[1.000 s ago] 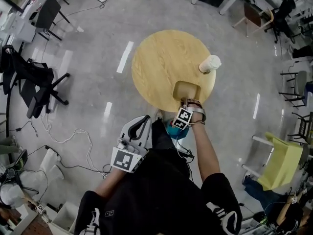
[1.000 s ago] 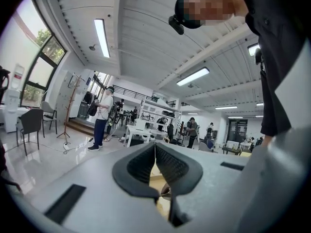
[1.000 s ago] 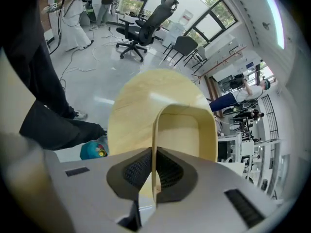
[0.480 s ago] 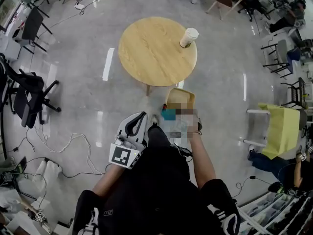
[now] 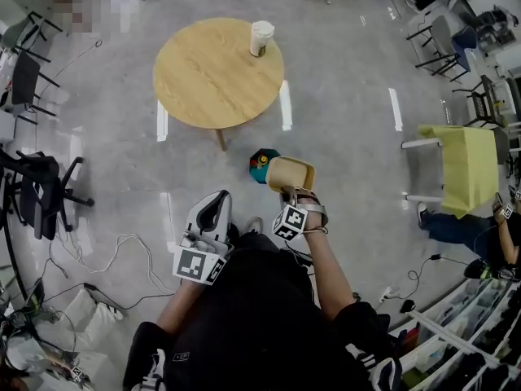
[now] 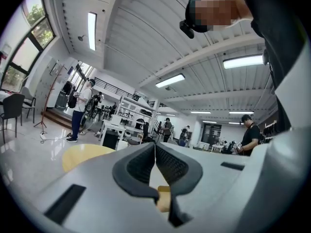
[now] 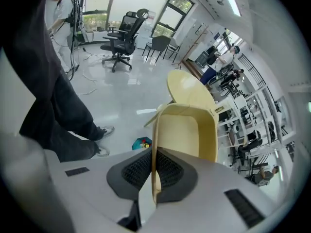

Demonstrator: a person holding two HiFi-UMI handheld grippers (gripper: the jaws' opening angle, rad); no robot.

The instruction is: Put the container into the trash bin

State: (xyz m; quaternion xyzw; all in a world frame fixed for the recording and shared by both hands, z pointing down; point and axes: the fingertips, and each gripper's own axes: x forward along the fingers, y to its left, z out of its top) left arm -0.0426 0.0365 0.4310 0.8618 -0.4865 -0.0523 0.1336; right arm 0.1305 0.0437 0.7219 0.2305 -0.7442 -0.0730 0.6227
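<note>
The right gripper [image 5: 286,192] tilts downward at frame centre, jaws clenched on the beige container [image 5: 291,173] wall. The left gripper [image 5: 214,205] is held level, jaws pressed together, empty.

Glossy grey floor [image 5: 350,96], round wooden table [image 5: 212,76], black office chairs [image 5: 37,190]

The left tool [image 5: 215,208] pointed level ahead of the torso, its jaws pressed together with nothing between them. The right tool [image 5: 290,194] angled steeply downward at the end of an outstretched forearm, its jaws pinched on one wall of the container [image 5: 291,173].
</note>
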